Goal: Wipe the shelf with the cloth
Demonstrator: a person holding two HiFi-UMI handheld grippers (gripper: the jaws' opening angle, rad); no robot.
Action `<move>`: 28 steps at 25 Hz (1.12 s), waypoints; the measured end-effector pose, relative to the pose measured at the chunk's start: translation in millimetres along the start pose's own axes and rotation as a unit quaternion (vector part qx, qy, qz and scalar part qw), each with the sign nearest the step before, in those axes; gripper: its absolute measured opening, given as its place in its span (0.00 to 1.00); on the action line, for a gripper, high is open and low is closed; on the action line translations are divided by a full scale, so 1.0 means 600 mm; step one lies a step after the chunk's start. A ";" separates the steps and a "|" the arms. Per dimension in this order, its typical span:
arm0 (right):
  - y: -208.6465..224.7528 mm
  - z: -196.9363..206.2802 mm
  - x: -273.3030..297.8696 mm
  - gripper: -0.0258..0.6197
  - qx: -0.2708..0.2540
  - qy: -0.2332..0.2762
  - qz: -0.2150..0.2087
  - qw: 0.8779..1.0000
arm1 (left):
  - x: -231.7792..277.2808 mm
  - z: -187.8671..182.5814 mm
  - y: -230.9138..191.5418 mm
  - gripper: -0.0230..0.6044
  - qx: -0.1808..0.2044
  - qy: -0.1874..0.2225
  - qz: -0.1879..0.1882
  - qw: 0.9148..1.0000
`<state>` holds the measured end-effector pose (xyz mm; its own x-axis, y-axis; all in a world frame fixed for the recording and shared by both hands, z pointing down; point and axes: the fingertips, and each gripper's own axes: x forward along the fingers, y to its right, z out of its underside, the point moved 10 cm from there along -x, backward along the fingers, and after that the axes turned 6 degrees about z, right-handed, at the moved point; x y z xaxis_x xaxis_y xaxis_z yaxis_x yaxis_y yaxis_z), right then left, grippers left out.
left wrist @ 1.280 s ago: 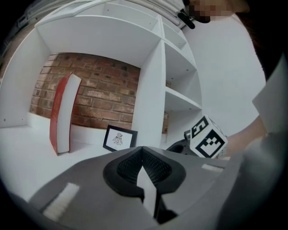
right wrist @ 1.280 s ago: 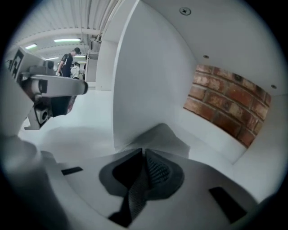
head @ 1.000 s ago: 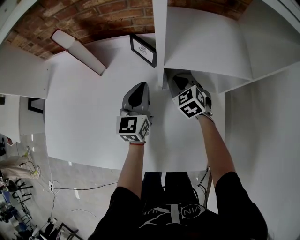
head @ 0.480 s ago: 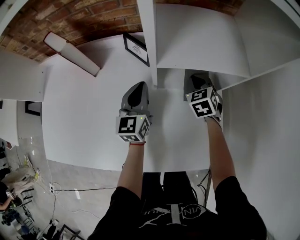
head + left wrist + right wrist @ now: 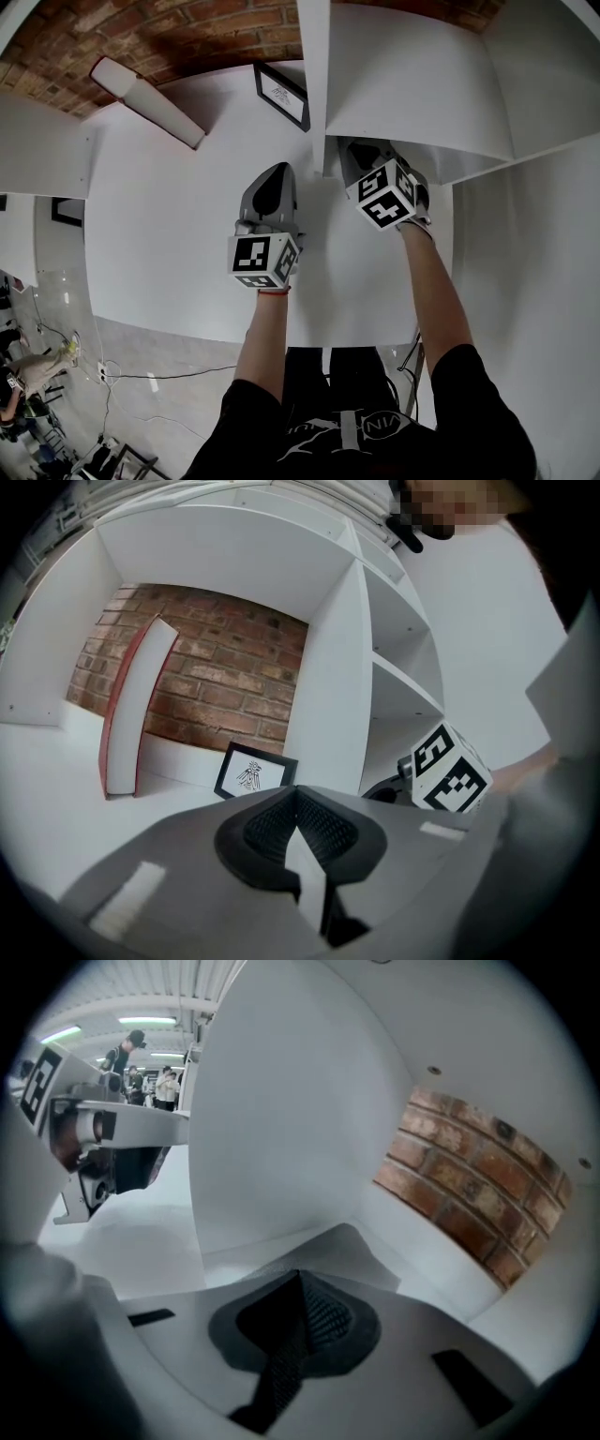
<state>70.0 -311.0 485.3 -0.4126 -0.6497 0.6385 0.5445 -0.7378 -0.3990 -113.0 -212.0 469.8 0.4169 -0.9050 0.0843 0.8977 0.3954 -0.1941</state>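
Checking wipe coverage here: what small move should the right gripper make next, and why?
Probably push the right gripper, shut on the grey cloth, a little deeper toward the brick back wall: bare white shelf floor lies between the cloth's front edge and that wall.

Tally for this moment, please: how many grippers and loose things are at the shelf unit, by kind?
Grippers: 2, the left gripper and the right gripper
Picture frame: 1
Red-edged board, leaning: 1
Grey cloth, at the right gripper's jaws: 1
Total: 5
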 end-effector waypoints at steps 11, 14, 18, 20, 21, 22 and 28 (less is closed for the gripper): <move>0.035 -0.020 0.048 0.06 -0.027 0.019 0.024 0.999 | -0.004 0.002 -0.001 0.05 0.003 0.002 0.001 1.000; 0.060 0.007 0.043 0.06 0.024 -0.002 0.053 0.998 | -0.008 0.006 0.001 0.05 0.002 0.001 0.002 1.000; 0.096 0.051 0.024 0.06 0.082 -0.054 0.116 0.988 | -0.006 0.006 0.012 0.05 0.002 -0.003 0.007 1.000; 0.108 0.064 0.013 0.06 0.105 -0.071 0.142 0.982 | -0.005 0.005 0.018 0.05 0.004 -0.004 0.012 1.000; 0.112 0.066 0.007 0.06 0.116 -0.075 0.152 0.979 | -0.005 0.005 0.020 0.05 0.004 -0.004 0.014 1.000; 0.114 0.068 0.001 0.06 0.126 -0.078 0.162 0.976 | -0.005 0.004 0.022 0.05 0.003 -0.003 0.017 1.000; 0.106 0.089 -0.027 0.06 0.159 -0.111 0.213 0.958 | -0.009 -0.003 0.033 0.05 0.005 -0.006 0.033 0.999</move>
<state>150.3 -337.6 484.8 0.0427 -0.7987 0.6002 0.8380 -0.2984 -0.4567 -97.9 -199.7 463.9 0.4769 -0.8750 0.0837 0.8695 0.4557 -0.1903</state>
